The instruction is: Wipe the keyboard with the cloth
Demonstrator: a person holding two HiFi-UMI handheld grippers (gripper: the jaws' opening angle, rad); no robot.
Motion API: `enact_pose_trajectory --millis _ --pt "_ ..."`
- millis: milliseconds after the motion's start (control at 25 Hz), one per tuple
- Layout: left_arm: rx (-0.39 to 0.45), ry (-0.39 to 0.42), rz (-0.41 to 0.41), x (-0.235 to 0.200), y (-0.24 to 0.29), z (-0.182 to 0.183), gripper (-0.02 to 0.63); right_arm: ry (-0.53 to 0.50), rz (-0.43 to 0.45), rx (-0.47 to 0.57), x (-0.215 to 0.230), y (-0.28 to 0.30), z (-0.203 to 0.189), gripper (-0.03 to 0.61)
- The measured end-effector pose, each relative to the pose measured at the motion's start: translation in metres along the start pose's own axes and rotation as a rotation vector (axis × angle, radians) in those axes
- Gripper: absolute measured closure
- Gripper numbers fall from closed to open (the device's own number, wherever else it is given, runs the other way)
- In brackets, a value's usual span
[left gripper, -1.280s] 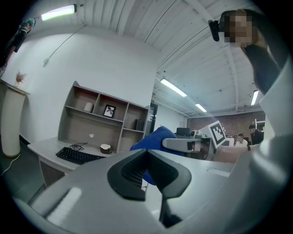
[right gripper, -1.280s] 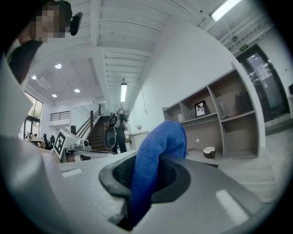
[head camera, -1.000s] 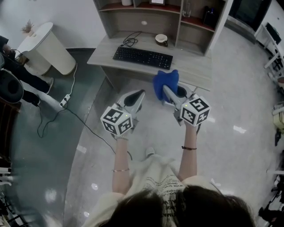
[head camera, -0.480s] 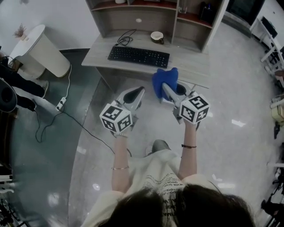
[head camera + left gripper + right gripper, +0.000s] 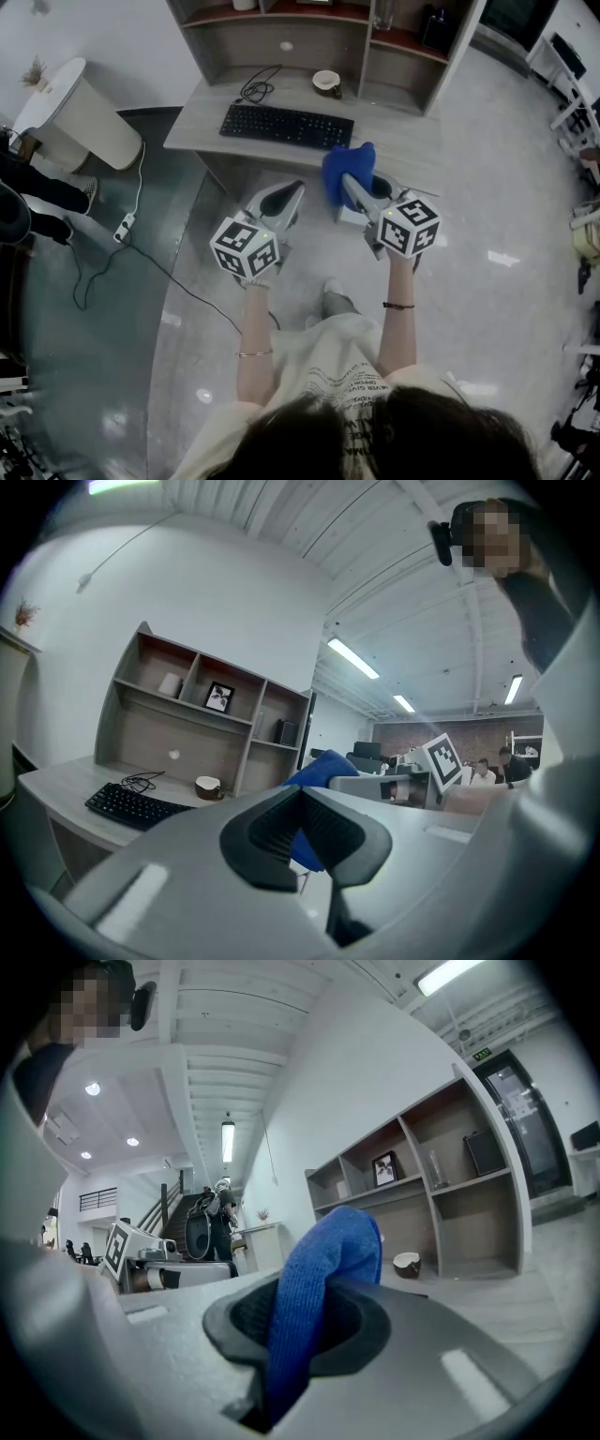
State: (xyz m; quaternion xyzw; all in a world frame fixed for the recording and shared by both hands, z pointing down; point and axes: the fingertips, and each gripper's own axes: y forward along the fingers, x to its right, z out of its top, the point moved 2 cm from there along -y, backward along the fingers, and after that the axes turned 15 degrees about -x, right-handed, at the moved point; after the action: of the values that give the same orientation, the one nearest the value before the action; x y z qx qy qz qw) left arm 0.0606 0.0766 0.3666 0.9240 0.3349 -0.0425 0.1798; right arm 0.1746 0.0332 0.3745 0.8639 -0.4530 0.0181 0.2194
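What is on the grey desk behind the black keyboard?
A coiled black cable and a small round bowl. The blue cloth hides some of the grey desk.

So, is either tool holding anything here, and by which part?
The right tool grips the blue cloth by a bunched fold, with the rest sticking out past the tips. The left tool is shut on nothing.

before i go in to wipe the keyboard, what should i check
1. Cloth gripped in right gripper jaws: ok.
2. Left gripper shut and empty: ok.
3. Keyboard top free of objects: ok.
4. Cup standing apart, behind keyboard: ok.
5. Cloth over keyboard: not ok, it is held short of the desk.
6. Cloth damp or dry: cannot tell.
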Motion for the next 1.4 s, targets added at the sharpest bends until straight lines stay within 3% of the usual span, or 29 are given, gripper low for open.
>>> enact_pose_trajectory --millis 280,680,1080,1400 --pt "0.0 -0.024 -0.012 -0.024 0.045 0.015 0.617 -0.034 0.0 -0.052 0.041 0.025 0.016 0.52" --pt "-0.057 -0.061 0.01 -0.047 0.091 0.017 0.617 -0.003 0.025 -0.091 0.094 0.049 0.027 0.519" --pt "-0.046 -0.101 0.065 -0.07 0.105 0.023 0.617 -0.016 0.079 -0.111 0.113 0.074 0.036 0.518" --pt "-0.088 -0.124 0.07 -0.08 0.123 0.017 0.617 0.011 0.087 -0.13 0.133 0.084 0.03 0.518"
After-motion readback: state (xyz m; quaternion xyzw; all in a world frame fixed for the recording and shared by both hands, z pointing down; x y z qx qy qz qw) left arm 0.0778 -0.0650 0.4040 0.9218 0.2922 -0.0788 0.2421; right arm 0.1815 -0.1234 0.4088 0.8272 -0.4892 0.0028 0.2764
